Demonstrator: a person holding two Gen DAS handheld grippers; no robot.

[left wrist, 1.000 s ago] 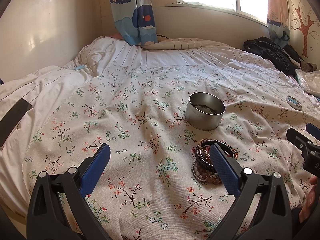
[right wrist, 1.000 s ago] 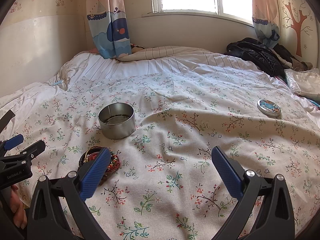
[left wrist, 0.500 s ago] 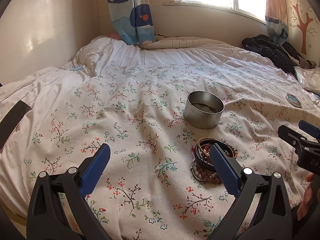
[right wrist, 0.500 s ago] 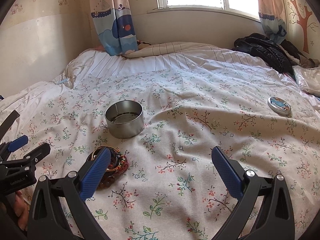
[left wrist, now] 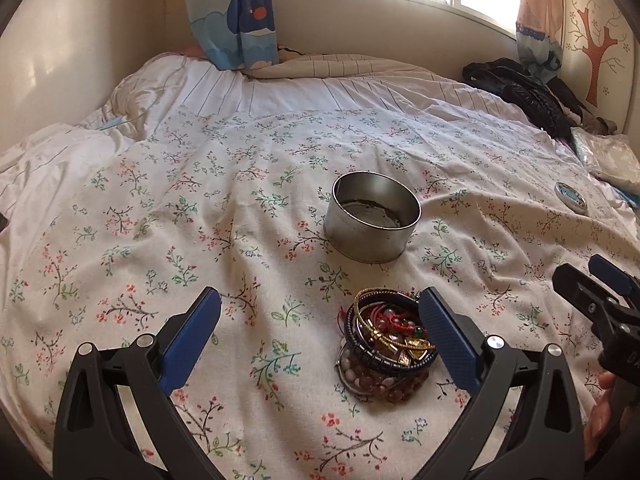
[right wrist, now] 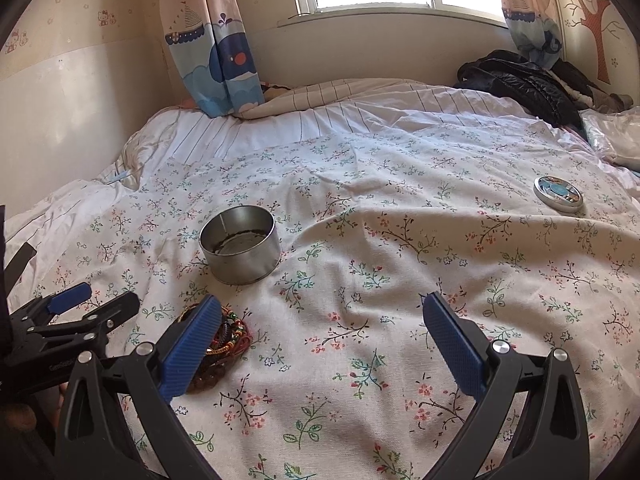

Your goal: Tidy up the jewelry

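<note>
A pile of bracelets and beaded bangles [left wrist: 386,346] lies on the floral bedspread [left wrist: 208,208], just in front of an open round metal tin [left wrist: 372,216]. My left gripper [left wrist: 320,334] hovers open over the cloth, its right finger beside the pile. In the right wrist view the same pile [right wrist: 230,330] is partly hidden behind the left finger of my right gripper [right wrist: 320,340], which is open and holds nothing. The tin [right wrist: 240,244] stands beyond it. The tin's lid [right wrist: 558,194] rests far to the right.
A black jacket [right wrist: 520,80] and a plastic bag [right wrist: 612,136] lie at the bed's far right. A whale-print curtain [right wrist: 216,48] hangs at the back by the wall. The striped sheet [left wrist: 280,92] covers the far part of the bed.
Both grippers have moved forward toward the tin and the jewelry pile, which now look larger and closer. Both stay open.
</note>
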